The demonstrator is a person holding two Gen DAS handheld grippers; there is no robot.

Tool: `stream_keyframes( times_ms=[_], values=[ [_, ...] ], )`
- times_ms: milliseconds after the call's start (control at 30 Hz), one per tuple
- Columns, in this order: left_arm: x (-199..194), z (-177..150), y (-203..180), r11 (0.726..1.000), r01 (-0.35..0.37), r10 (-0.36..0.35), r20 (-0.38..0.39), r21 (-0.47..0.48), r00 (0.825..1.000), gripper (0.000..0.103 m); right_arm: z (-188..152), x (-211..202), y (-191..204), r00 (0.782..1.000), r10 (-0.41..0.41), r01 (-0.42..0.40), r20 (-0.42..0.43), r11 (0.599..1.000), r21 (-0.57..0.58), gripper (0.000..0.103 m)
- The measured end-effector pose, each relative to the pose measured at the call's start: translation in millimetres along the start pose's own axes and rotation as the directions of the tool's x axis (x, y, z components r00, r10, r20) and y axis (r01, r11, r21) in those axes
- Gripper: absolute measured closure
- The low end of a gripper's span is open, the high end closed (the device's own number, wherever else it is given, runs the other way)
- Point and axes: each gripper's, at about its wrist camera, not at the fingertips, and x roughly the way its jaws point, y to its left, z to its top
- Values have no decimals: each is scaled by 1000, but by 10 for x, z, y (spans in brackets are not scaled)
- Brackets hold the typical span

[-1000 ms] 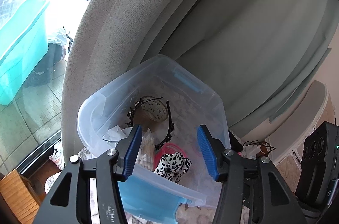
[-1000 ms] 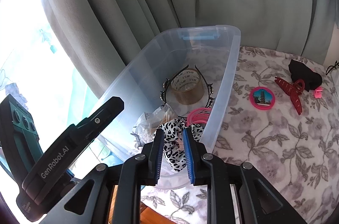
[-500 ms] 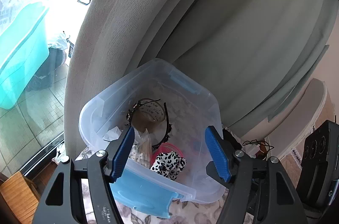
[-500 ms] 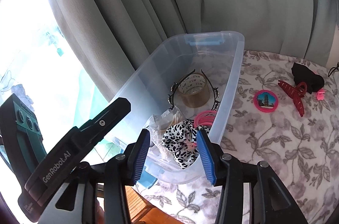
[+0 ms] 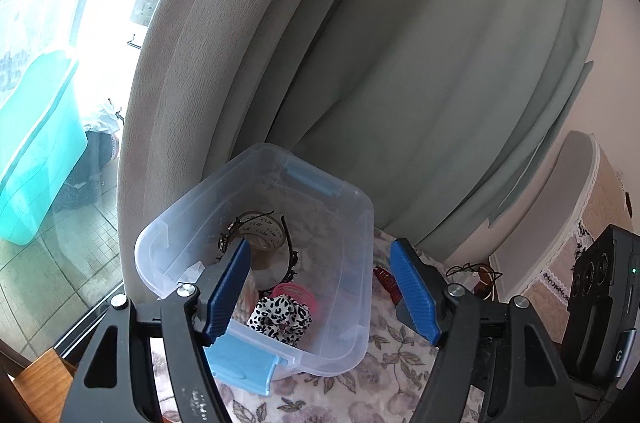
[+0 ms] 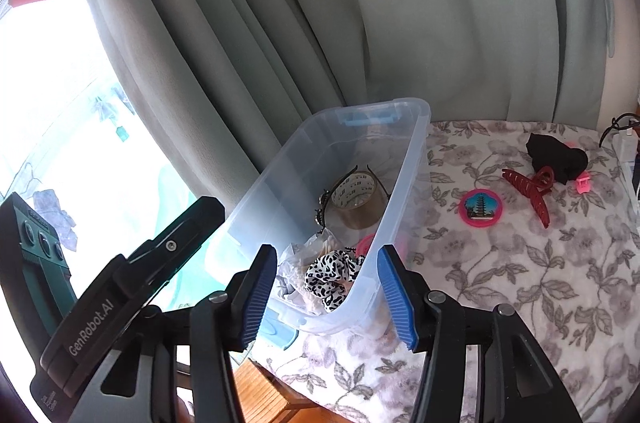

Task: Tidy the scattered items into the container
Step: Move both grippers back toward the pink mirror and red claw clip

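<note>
Hovering above clear bin (image 6: 404,159), right gripper (image 6: 326,297) and left gripper (image 5: 322,297) spread empty, having just widened; leopard scrunchie (image 6: 332,273) inside.

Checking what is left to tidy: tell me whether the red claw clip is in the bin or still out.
Out. The red claw clip lies on the floral cloth, right of the clear bin, beside a black pouch.
</note>
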Motion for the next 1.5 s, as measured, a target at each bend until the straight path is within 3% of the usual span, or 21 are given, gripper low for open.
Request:
stream_keyframes(
  times_ms=[467, 767, 1100, 1500],
  values=[
    [-207, -172, -874, 985, 49, -52, 12, 165, 999, 29, 21, -741, -573, 988, -40, 23, 150, 993, 112, 45],
    [125, -463, -1341, 960, 67, -38, -110, 272, 993, 29, -49, -1014, -1278, 976, -99, 44, 192, 962, 270, 44],
    [633, -841, -1602, 937, 63, 23, -239, 344, 971, 29, -207, -870, -1909, 979, -167, 115, 114, 924, 365, 44],
    [1402, -1275, -1406, 930, 10, 142, -386, 367, 912, 29, -372, -338, -2326, 986, -163, 159, -22, 909, 385, 44]
  ],
)
